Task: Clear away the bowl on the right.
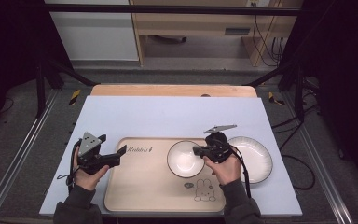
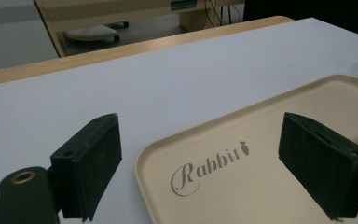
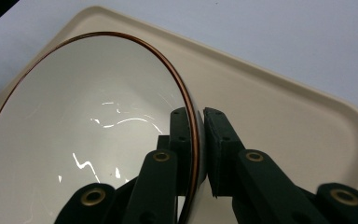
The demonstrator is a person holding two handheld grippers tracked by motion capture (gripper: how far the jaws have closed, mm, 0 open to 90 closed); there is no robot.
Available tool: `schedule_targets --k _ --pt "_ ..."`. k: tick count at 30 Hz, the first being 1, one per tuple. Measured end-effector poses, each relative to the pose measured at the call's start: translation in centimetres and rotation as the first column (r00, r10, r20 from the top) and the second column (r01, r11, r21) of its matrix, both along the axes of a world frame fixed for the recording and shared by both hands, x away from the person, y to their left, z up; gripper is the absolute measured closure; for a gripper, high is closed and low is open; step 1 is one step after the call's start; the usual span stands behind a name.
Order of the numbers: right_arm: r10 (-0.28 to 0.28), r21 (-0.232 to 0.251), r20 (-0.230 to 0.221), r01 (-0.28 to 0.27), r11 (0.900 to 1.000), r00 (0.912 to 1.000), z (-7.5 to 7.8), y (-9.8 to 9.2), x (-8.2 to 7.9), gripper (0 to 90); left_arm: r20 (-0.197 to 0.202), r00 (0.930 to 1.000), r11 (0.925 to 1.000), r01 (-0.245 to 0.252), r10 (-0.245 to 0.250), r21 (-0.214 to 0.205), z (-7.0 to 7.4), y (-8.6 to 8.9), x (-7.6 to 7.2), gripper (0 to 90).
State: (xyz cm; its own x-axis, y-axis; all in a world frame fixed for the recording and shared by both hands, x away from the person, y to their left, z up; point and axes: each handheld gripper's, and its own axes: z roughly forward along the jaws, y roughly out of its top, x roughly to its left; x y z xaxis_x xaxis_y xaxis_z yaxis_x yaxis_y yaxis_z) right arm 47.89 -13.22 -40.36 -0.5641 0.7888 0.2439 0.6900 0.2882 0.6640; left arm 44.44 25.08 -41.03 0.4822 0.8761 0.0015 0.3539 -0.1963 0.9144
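Note:
A white bowl with a thin brown rim sits over the right part of a beige tray. My right gripper is shut on the bowl's right rim. In the right gripper view the bowl looms large, and one jaw is inside the rim, the other outside, with the gripper pinching it. My left gripper is open at the tray's top left corner. In the left gripper view its jaws stand wide apart around that corner of the tray, near the printed word "Rabbit".
A white plate with a dark rim lies on the pale blue mat just right of the tray. A rabbit drawing marks the tray's lower right. Beyond the mat is the wooden table edge.

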Motion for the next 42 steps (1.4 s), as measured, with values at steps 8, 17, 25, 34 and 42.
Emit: schedule_targets --k 8,17,25,34,42 --pt "0.018 0.001 -0.007 -0.018 0.9998 0.9998 -0.8 1.0 0.2 82.3 -0.001 1.0 1.0 0.005 -0.005 0.008 -0.1 -0.1 0.0 12.8" --pt "0.034 0.019 -0.022 -0.033 0.9993 0.9992 -1.7 2.2 0.4 82.3 -0.002 1.0 1.0 0.004 -0.004 0.007 -0.1 -0.1 0.0 12.8" --pt "0.048 0.019 -0.024 -0.048 0.9987 0.9986 -2.2 2.8 0.5 82.2 -0.003 1.0 1.0 0.004 -0.004 0.008 -0.1 -0.1 0.0 12.8" --pt "0.055 0.004 -0.045 -0.055 0.9985 0.9974 -2.9 3.5 0.6 82.3 -0.002 1.0 1.0 0.003 -0.003 0.007 -0.1 0.0 0.0 12.8" --pt "0.063 -0.013 -0.059 -0.064 0.9979 0.9963 -3.5 3.9 0.7 82.2 -0.003 1.0 1.0 0.004 -0.004 0.008 -0.1 -0.1 0.0 12.8"
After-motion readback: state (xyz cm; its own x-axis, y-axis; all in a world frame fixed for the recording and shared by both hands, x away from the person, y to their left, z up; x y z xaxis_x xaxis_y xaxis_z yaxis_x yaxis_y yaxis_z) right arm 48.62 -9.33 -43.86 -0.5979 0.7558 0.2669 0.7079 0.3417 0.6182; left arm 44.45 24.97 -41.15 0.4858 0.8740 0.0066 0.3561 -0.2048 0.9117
